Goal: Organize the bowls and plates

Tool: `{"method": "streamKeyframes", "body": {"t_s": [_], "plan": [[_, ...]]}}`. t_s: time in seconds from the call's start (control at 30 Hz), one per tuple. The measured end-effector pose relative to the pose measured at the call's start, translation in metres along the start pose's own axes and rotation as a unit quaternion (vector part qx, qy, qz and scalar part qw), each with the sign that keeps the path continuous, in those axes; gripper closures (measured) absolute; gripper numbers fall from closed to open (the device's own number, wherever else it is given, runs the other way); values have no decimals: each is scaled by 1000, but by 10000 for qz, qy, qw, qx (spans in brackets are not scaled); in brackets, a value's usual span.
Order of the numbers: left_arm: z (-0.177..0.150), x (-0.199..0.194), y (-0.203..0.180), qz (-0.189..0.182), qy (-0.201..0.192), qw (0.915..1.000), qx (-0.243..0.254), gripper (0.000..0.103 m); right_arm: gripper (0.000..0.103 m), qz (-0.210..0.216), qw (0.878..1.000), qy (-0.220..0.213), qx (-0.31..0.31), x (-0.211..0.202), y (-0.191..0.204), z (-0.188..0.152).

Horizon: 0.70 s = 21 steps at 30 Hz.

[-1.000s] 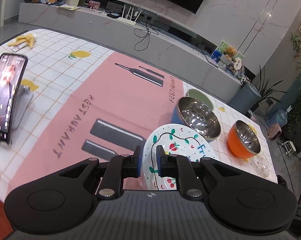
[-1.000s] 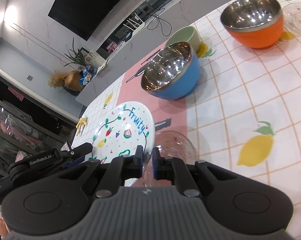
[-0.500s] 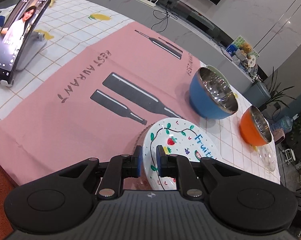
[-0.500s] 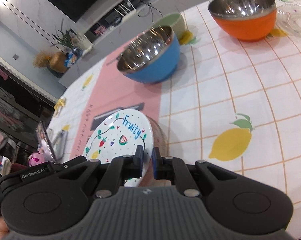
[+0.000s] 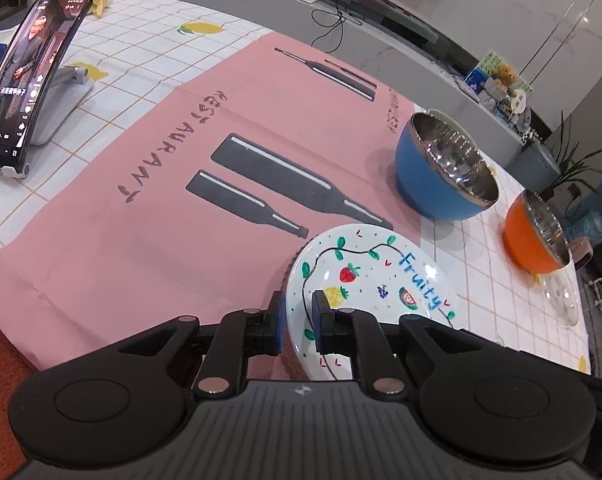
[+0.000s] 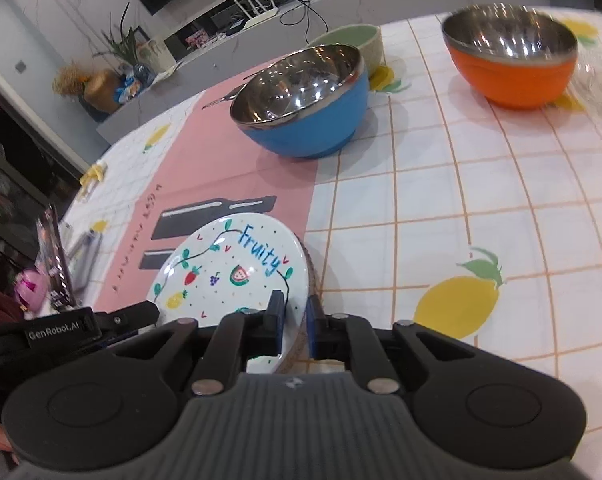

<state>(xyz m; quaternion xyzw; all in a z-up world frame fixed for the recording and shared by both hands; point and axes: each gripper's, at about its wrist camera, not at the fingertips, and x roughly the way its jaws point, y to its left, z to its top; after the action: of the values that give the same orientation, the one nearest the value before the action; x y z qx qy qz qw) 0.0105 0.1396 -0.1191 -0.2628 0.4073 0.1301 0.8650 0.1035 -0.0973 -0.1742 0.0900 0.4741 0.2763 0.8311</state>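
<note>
Both hand-held grippers are carrying the fruit-painted plate; the sorting looks barely begun.

The left hand-held gripper is pinching the near rim of the Fruity plate from one side, while the right hand-held gripper is pinching the opposite rim, both narrowed tight onto it. A brownish edge is showing under the plate; I cannot tell what it is. The plate is hovering or resting low over the edge of the pink placemat. Beyond the plate, the blue bowl is sitting on the tabletop, a green bowl just behind it, the orange bowl well apart to its right, a clear glass dish near that. Nothing is stacked yet, so I judge most of the work remains.
</note>
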Motion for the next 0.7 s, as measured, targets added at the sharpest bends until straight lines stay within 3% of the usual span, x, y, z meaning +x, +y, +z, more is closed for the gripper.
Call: {"method": "streamKeyframes", "body": {"t_s": [0.23,0.47,0.7], "plan": [[-1,1,-3,190,-2,9997,143,89,91,-338,9983,77,-472,7,13,-5],[-4,5,-14,443,-20,9974,571,90,89,-332,9982,60,-495,8,13,-5],[-3,8,-19,564,-131,9950,813,92,92,-446,9973,-48,-579,8,16,-6]]}}
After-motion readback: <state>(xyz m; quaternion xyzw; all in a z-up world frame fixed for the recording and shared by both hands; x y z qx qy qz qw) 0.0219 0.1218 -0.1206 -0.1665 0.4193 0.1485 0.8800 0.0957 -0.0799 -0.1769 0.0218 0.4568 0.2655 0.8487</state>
